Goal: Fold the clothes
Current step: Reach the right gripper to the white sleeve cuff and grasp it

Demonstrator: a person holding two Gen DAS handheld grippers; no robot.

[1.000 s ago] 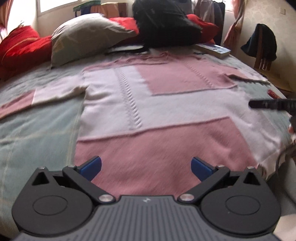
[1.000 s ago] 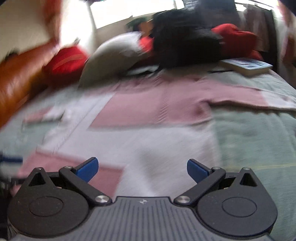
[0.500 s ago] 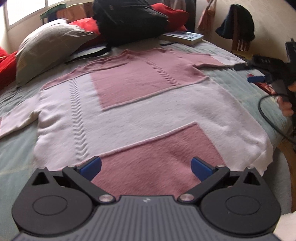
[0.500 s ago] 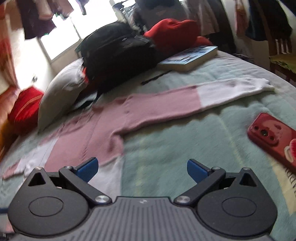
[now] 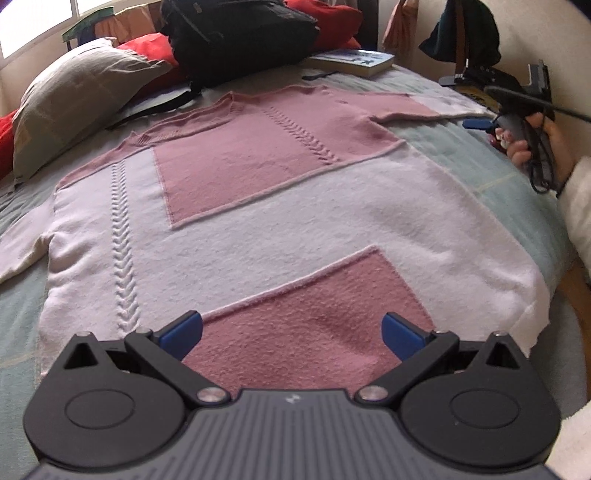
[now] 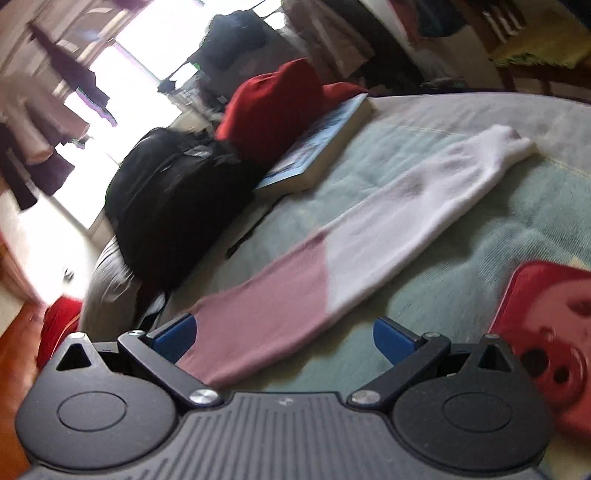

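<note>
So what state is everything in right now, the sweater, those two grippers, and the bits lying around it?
Sweater: spread flat on the bed, unfolded.
Right sleeve: stretched straight out, flat.
Left gripper: open, empty, over the hem.
Right gripper: open, empty, over the right sleeve.
Book: closed, lying beside the backpack.
Backpack: appears closed, at the head of the bed.
Red phone: camera side up, on the blanket.

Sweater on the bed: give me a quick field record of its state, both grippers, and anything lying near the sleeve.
garment: pink-and-white sweater, spread flat on the bed, unfolded
right sleeve: stretched out straight, white cuff farthest from the body
left gripper: open, at the hem, holding nothing
right gripper: open, at the sleeve's pink part, holding nothing
near sleeve: red phone, book
</note>
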